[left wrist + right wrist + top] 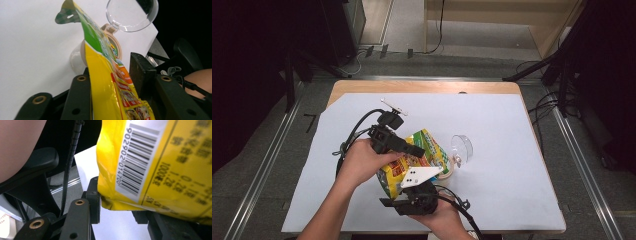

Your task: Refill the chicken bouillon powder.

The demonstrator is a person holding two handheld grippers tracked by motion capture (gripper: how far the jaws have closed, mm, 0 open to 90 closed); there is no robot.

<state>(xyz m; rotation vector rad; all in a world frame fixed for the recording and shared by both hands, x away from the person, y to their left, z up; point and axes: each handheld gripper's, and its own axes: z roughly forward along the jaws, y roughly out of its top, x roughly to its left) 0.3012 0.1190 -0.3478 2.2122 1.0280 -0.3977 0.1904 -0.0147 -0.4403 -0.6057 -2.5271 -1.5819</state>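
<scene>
One open-lidded jar (pixel 451 167) behind yellow packet (pixel 412 165)

The yellow bag (pixel 160 170) carries a white barcode label with the digits 902902 014700 printed beside the bars. To the right of it stand dark printed characters, too blurred to read. The small print on the bag's front, seen from the left gripper view, is illegible.

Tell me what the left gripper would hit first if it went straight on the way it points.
Probably the beige-rimmed jar just ahead, open with its clear lid tipped back. The left gripper holds the yellow bag aimed at it; depth is uncertain.
</scene>
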